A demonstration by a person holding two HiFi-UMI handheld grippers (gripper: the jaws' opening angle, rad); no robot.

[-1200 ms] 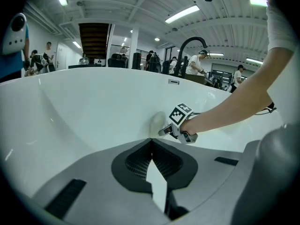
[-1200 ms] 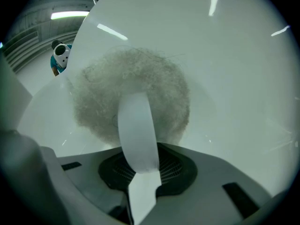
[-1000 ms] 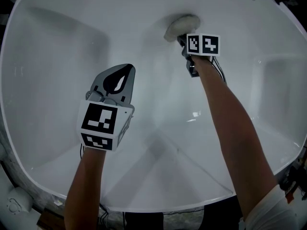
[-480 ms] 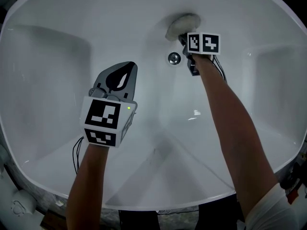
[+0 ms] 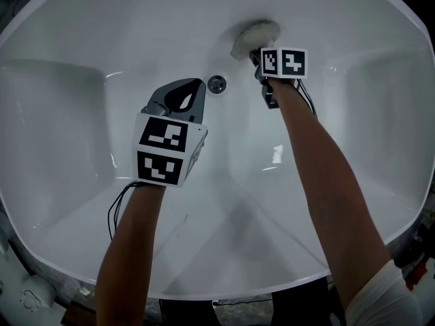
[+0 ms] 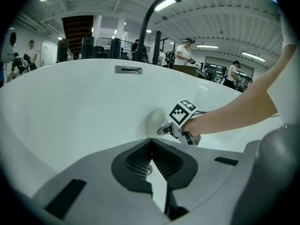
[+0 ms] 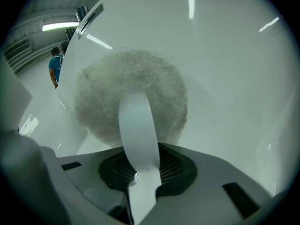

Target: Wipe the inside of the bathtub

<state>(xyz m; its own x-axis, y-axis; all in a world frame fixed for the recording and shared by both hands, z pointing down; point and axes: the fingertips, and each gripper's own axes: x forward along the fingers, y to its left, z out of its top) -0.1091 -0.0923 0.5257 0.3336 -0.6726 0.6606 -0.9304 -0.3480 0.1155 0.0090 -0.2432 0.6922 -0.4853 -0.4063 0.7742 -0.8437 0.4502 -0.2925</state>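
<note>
— Two grippers work inside one white bathtub (image 5: 61, 189). What is in it?

— Only a round, fuzzy scrub pad (image 5: 253, 34), lying flat against the far wall, a little beyond the drain (image 5: 217, 83). The right gripper (image 5: 261, 55) pinches the pad's white handle (image 7: 138, 135) between its jaws, and the pad (image 7: 126, 93) fills most of that gripper's view.

— And the left gripper (image 5: 185, 92)?

— Its jaws are pressed together tip to tip with nothing between them (image 6: 151, 140). It hangs over the tub floor, tips just beside the drain. I cannot tell whether it touches the surface.

— Does anything stand in the way?

— The right forearm (image 5: 319, 168) stretches from the near edge across to the far wall. It is well apart from the left gripper.

— What is around the tub?

— An overflow slot (image 6: 128, 70) sits high on the far wall under the rim. A dark curved faucet (image 6: 152, 18) rises behind that rim, with people (image 6: 183, 50) standing farther back.
</note>
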